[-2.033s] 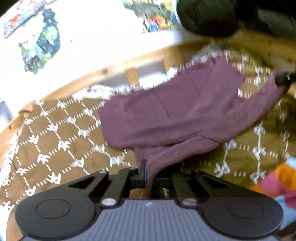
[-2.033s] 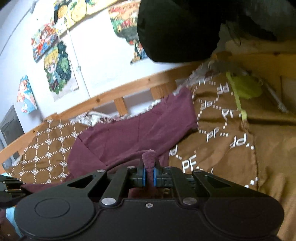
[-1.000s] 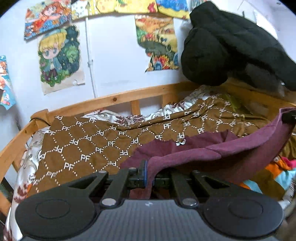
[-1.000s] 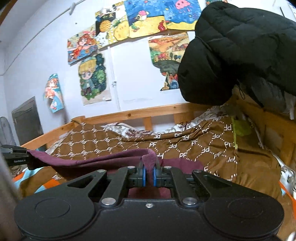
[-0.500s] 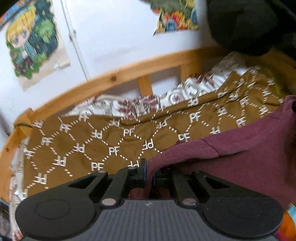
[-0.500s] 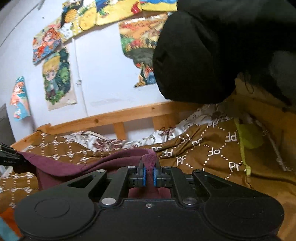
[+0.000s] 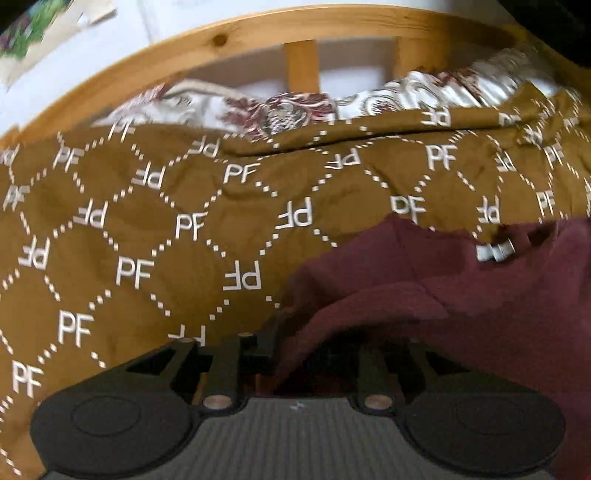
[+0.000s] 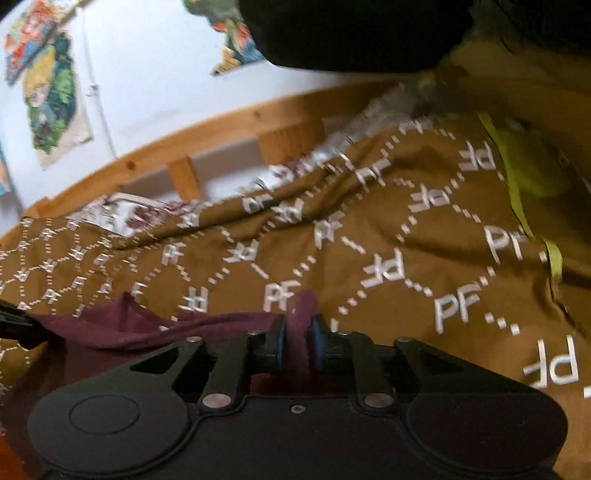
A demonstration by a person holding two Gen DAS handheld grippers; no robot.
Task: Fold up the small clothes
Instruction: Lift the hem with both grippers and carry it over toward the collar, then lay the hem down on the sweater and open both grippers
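A maroon garment (image 7: pixel 480 295) hangs between both grippers above the brown "PF" bedspread (image 7: pixel 147 221). My left gripper (image 7: pixel 291 350) is shut on one edge of it; the cloth drapes over the fingers and spreads to the right. My right gripper (image 8: pixel 295 343) is shut on another edge of the garment (image 8: pixel 147 325), which stretches left toward the left gripper's tip (image 8: pixel 14 325) at the frame's left edge. Both views are blurred by motion.
A wooden bed rail (image 7: pixel 303 40) runs along the far side, with a patterned white sheet (image 7: pixel 280 107) below it. A black jacket (image 8: pixel 351 33) hangs at upper right. A yellow-green item (image 8: pixel 528 170) lies at the right. Posters (image 8: pixel 51 92) hang on the wall.
Both grippers have tilted down and moved toward the bedspread, carrying the maroon garment forward and lower. The wall and posters have slid out of the left view.
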